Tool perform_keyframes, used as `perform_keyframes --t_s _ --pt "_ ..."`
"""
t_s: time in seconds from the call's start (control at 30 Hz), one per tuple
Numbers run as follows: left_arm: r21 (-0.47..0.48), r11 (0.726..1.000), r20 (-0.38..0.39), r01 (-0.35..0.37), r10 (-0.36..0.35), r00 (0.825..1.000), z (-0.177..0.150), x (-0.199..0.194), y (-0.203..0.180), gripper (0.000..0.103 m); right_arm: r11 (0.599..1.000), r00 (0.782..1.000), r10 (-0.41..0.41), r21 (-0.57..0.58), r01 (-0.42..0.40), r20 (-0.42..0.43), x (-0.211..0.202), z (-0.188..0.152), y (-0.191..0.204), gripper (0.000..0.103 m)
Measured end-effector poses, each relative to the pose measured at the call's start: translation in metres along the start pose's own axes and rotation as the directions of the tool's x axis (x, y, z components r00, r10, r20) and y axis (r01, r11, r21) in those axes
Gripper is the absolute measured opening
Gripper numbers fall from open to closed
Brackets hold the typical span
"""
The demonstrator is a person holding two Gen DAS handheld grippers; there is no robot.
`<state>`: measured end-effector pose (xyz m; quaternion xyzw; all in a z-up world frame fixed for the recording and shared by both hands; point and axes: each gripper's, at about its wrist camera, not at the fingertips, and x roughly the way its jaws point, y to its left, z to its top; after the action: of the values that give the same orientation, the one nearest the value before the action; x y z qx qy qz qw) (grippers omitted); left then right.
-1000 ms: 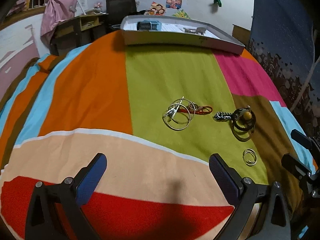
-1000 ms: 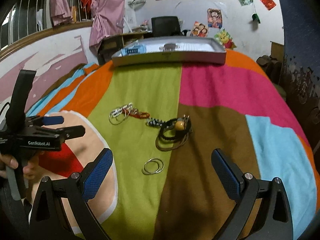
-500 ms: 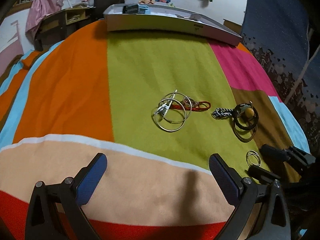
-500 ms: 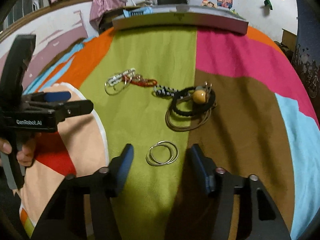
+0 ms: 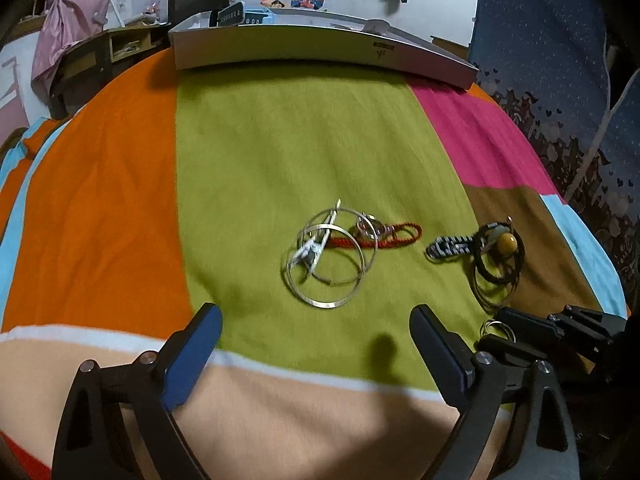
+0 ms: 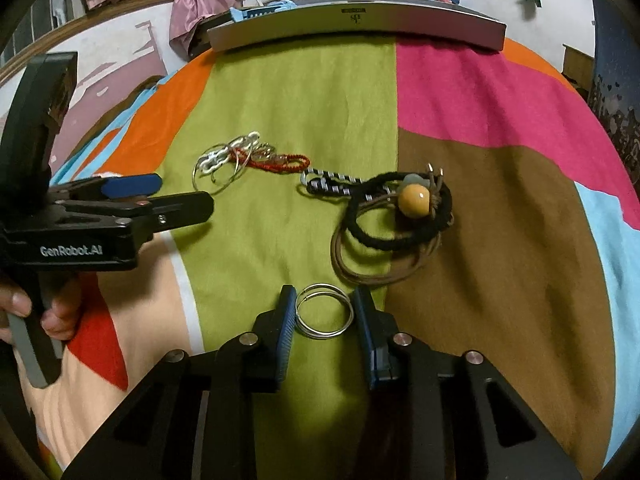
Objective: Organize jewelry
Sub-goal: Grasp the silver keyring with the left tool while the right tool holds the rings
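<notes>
Rings (image 6: pixel 325 311) (two thin silver ones) lay on the green patch of the blanket (image 6: pixel 280 92), right between the fingers of the right gripper (image 6: pixel 325 322), which had nearly closed around them. The left gripper (image 5: pixel 316 344) hung wide open near the big hoops (image 5: pixel 332 256).

Two grippers show, the left gripper (image 6: pixel 180 196) and the right gripper (image 6: pixel 325 312), each with two fingers; one pair of small silver rings (image 6: pixel 324 316), two in number, lies between the right one's fingers; one red braided cord (image 6: pixel 280 162); one black-and-white striped cord (image 6: pixel 328 182); one black hair tie (image 6: pixel 396 236) with one amber bead (image 6: pixel 415 199); the large silver hoops (image 5: pixel 332 264) overlap and their number cannot be told surely; one grey tray (image 5: pixel 320 50) on the bed (image 5: pixel 320 152).
</notes>
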<state>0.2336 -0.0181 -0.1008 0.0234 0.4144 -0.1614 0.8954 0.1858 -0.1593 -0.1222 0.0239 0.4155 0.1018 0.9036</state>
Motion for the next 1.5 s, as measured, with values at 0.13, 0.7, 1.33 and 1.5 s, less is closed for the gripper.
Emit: perform_keyframes --t_s 0.13,0.7,1.33,1.5 --pt "0.007 1.0 0.009 -0.007 0.007 1.0 0.006 0.008 0.001 0.091 1.0 1.0 0.014 0.017 -0.014 0.003 0.008 0.009 0.002 0.026" --pt "-0.06 0.998 0.021 -0.021 0.022 1.0 0.007 0.007 0.023 0.027 1.0 1.0 0.016 0.023 -0.016 0.018 0.016 0.012 0.006 0.026" --pt "-0.119 0.992 -0.06 0.046 -0.054 0.997 -0.017 -0.015 0.02 0.003 0.999 0.998 0.042 0.016 -0.042 0.039 0.003 -0.001 -0.003 0.026" --pt "-0.119 0.992 -0.084 0.038 -0.048 0.995 -0.017 -0.023 0.016 0.003 0.998 0.996 0.063 0.013 -0.064 0.061 -0.006 -0.003 -0.004 0.026"
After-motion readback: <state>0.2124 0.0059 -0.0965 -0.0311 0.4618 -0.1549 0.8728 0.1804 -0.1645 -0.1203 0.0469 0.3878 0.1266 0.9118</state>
